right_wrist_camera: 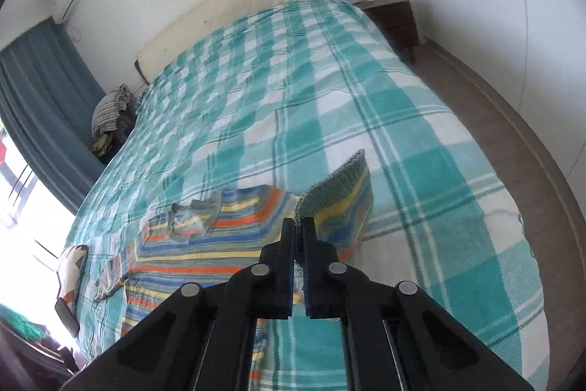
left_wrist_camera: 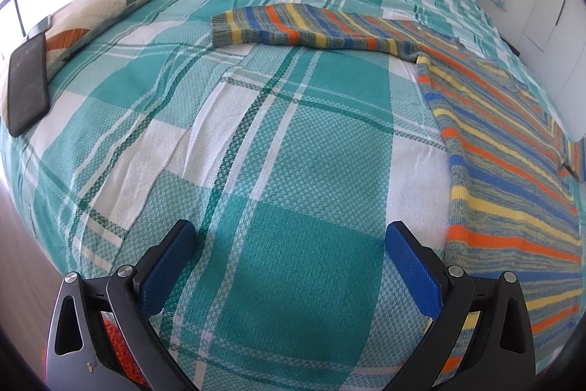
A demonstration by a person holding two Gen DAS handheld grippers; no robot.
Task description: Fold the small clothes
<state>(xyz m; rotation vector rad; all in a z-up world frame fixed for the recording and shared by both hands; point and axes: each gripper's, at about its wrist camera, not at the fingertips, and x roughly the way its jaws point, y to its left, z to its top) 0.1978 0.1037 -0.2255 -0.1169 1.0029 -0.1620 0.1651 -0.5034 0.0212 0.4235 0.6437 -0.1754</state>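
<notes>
A small striped sweater (left_wrist_camera: 512, 149) in blue, orange, yellow and grey lies spread on the teal plaid bed cover (left_wrist_camera: 256, 134). One sleeve (left_wrist_camera: 300, 28) stretches out to the left across the bed. My left gripper (left_wrist_camera: 289, 237) is open and empty, low over the cover, left of the sweater's body. In the right wrist view the sweater (right_wrist_camera: 205, 244) lies flat, and my right gripper (right_wrist_camera: 299, 226) is shut on the cuff of its other sleeve (right_wrist_camera: 340, 193), lifted off the bed.
A dark phone (left_wrist_camera: 27, 83) lies on a patterned cushion (left_wrist_camera: 84, 13) at the bed's left edge. A cream headboard (right_wrist_camera: 238, 2) and a dark nightstand (right_wrist_camera: 393, 17) stand at the far end. Teal curtains (right_wrist_camera: 33, 105) hang left.
</notes>
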